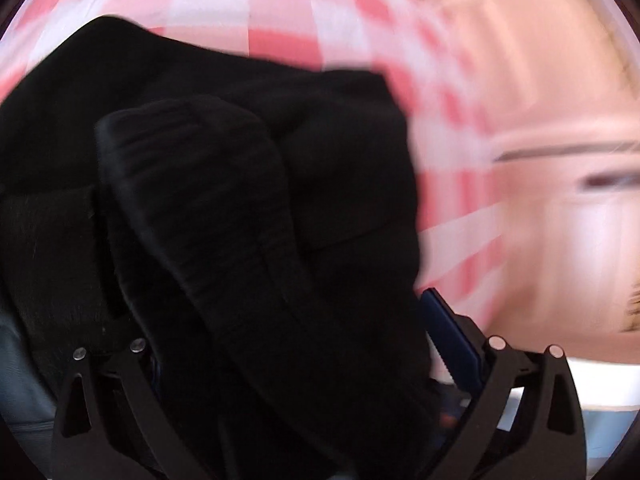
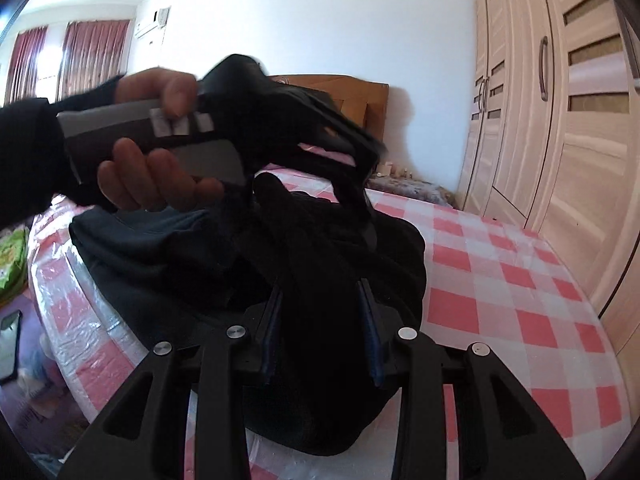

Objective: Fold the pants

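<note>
Left tool (image 2: 360, 184), gripped by a bare hand (image 2: 156, 148) in a dark sleeve, hangs above the black pants (image 2: 328, 264) with its jaws spread wide; cloth lies between them in its own view, but whether the pads touch it is hard to tell through the blur. Right tool (image 2: 320, 312) is pinching a thick fold of the pants between its blue-edged fingers (image 2: 370, 336).

The pants lie bunched in a heap on a bed (image 2: 500, 288) covered in a pink-and-white checked sheet under clear plastic.

At far left, red curtains (image 2: 92, 56) hang over a bright window, with an air conditioner (image 2: 154, 20) beside them. A phone (image 2: 10, 344) and a green packet (image 2: 12, 264) lie off the bed's left edge. A wooden headboard (image 2: 360, 100) stands behind the hand, and a pale wardrobe (image 2: 560, 120) fills the right.

The left tool and hand hide the far part of the heap. The left wrist view is heavily blurred, mostly black cloth.
</note>
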### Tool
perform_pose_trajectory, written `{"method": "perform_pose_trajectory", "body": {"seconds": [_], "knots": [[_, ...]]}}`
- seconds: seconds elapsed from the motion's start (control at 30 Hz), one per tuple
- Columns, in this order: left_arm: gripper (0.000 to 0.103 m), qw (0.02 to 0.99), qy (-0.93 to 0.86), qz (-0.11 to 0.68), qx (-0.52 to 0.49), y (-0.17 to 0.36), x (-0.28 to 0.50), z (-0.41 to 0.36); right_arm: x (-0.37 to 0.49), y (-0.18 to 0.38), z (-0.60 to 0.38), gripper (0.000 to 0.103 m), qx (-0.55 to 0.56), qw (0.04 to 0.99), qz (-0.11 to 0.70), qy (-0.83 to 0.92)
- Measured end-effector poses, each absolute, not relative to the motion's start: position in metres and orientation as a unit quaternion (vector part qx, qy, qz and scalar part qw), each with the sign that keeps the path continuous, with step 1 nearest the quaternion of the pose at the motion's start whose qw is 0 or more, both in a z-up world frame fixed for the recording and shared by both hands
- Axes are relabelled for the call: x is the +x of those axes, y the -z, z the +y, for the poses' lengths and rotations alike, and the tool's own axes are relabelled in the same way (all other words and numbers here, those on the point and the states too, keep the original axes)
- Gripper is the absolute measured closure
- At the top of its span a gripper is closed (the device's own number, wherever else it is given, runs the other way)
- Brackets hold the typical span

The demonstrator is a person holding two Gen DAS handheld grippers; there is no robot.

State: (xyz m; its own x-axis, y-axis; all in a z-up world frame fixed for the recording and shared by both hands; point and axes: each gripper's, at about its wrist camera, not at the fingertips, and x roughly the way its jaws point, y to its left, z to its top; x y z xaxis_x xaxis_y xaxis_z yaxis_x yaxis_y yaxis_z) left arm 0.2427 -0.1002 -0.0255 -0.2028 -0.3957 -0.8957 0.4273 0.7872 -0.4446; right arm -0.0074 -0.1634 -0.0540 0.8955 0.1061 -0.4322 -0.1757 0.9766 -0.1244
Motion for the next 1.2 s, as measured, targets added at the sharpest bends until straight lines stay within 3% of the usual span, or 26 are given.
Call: {"method": "perform_pose_trajectory", "body": {"seconds": [0.03, 0.1, 0.13, 0.17, 0.47, 0.67, 0.8, 0.93, 1.03, 1.2], "knots": [[0.03, 0.648, 0.311, 0.691, 0.073, 0.022, 0.234, -0.11, -0.008, 0.054, -0.165, 0.065, -0.074, 0.969, 0.224, -0.067], [0.053, 0.664, 0.315, 0.666, 0.129, 0.009, 0.221, -0.119, -0.01, 0.054, -0.174, 0.035, -0.045, 0.966, 0.248, -0.062], [0.072, 0.667, 0.323, 0.657, 0.135, -0.001, 0.216, -0.121, -0.013, 0.056, -0.18, 0.004, -0.026, 0.965, 0.256, -0.051], [0.075, 0.673, 0.329, 0.648, 0.137, -0.013, 0.213, -0.124, -0.019, 0.058, -0.186, 0.004, -0.006, 0.965, 0.256, -0.05], [0.081, 0.746, 0.388, 0.536, 0.073, -0.144, 0.18, -0.121, 0.008, 0.06, -0.172, 0.004, 0.037, 0.95, 0.303, -0.059], [0.081, 0.786, 0.353, 0.507, 0.014, -0.192, 0.199, -0.017, 0.028, 0.047, -0.115, 0.004, -0.068, 0.956, 0.282, -0.053], [0.081, 0.794, 0.304, 0.523, -0.063, -0.165, 0.221, 0.099, 0.036, 0.057, -0.072, 0.004, -0.183, 0.945, 0.271, -0.017], [0.081, 0.767, 0.26, 0.57, -0.14, -0.071, 0.244, 0.205, 0.028, 0.061, -0.048, 0.004, -0.218, 0.942, 0.255, -0.031], [0.081, 0.741, 0.247, 0.596, -0.186, 0.001, 0.256, 0.244, 0.034, 0.073, -0.039, 0.004, -0.241, 0.931, 0.272, -0.037], [0.081, 0.75, 0.285, 0.554, -0.221, 0.005, 0.248, 0.261, 0.032, 0.07, -0.044, 0.004, -0.224, 0.93, 0.286, -0.055]]}}
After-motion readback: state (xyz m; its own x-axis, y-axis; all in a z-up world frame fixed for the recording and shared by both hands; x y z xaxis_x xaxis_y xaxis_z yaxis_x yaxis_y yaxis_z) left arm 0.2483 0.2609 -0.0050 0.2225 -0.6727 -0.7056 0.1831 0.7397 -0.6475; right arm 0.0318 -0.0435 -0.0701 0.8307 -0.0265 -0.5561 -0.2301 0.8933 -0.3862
